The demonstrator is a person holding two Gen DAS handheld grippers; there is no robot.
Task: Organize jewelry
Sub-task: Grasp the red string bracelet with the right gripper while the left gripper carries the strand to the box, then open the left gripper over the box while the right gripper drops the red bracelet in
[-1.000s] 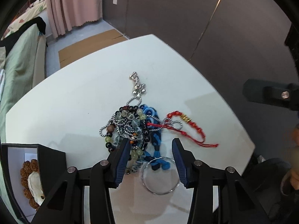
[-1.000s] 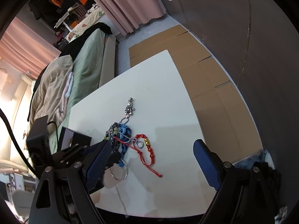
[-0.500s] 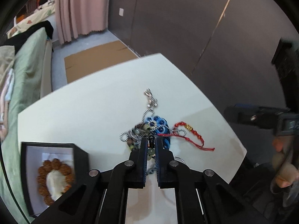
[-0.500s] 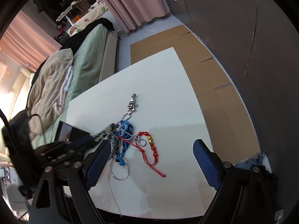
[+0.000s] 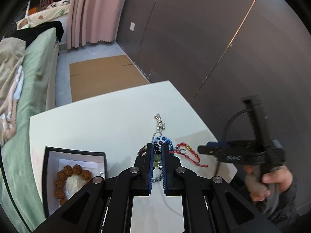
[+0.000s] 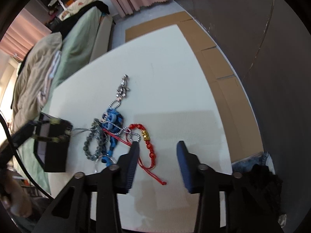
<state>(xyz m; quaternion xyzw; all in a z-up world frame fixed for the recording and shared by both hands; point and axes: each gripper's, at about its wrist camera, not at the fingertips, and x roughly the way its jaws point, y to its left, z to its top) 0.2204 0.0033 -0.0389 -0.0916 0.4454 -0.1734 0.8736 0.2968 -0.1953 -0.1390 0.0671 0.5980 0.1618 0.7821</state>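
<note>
Left wrist view: the left gripper (image 5: 157, 156) is clamped on a bead bracelet (image 5: 156, 159) at the near edge of the pile (image 6: 108, 128) mid-table (image 5: 97, 124). The right gripper (image 6: 158, 145) has just been closing, jaws apart and pressing nothing, astride the red cord (image 6: 149, 147) on the pile's right. The box (image 5: 74, 167), already holding brown beads (image 5: 66, 176), sits left of the pile. These strands look light, limp and tangled; pinch one strand and lift slowly, or neighbours will likely drag along.

bed (image 5: 37, 62) – green cover | pink curtain (image 5: 93, 11) | floor cardboard (image 5: 103, 75)
</note>
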